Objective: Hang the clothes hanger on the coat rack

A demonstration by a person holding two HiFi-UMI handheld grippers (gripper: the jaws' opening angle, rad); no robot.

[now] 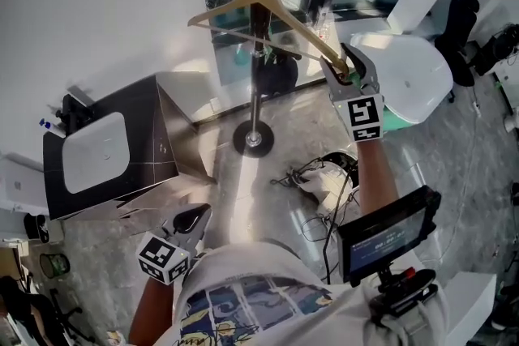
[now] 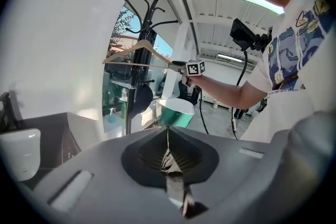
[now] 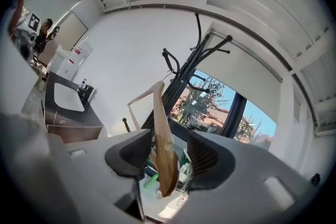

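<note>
Wooden hanger [image 1: 296, 20] at 12 o'clock in head view, hook uppermost against coat rack [image 1: 256, 85]; long axis 10-to-4 o'clock. Right gripper [image 1: 347, 65] jaws wide, hanger's 4 o'clock end between them. Left gripper [image 1: 193, 220] pinched together, empty, 7 o'clock.

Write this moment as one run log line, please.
hanger: at coat rack | right tongs: open around its end | left tongs: shut, empty
</note>
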